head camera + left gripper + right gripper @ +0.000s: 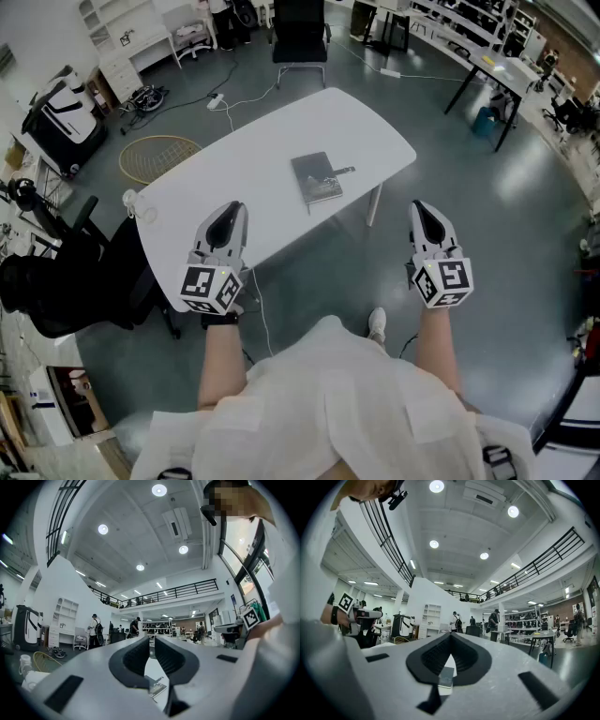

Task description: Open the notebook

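Approach step: left tool (232, 210) narrowly parted, right tool (419, 208) closed, both empty. Next we must reach the shut notebook (316, 177) on the tabletop (234, 159).

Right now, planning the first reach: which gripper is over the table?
The left gripper: it overlies the white table, short of the notebook. The right gripper hangs over floor, beside the table.
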A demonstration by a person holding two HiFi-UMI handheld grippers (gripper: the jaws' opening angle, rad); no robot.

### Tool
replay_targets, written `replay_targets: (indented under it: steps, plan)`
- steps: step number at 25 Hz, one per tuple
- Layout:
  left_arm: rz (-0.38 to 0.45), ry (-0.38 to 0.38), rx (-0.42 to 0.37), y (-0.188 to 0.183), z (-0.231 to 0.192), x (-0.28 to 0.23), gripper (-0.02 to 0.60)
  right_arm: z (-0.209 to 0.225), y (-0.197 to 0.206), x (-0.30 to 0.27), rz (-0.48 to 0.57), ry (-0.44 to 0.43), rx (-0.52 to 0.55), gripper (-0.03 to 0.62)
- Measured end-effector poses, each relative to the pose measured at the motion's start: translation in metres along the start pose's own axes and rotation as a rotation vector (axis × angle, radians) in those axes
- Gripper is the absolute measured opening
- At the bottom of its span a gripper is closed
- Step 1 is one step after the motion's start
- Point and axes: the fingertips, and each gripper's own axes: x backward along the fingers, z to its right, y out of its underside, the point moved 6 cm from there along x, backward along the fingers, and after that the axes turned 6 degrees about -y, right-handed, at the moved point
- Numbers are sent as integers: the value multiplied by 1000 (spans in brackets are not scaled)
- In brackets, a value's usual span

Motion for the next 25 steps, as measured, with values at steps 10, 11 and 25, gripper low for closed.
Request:
replay_targets:
  steps: [10, 11, 25]
  plan:
    - [-10, 25, -13, -5, -1, -6, 35, -1, -6, -6, -17, -21, 27, 0]
    - [-10, 26, -14, -5, -1, -7, 35, -1, -7, -7, -11, -25, 21, 0]
    - [-16, 22, 14, 7, -2, -14, 35, -10, 8, -21, -19, -64, 16, 5]
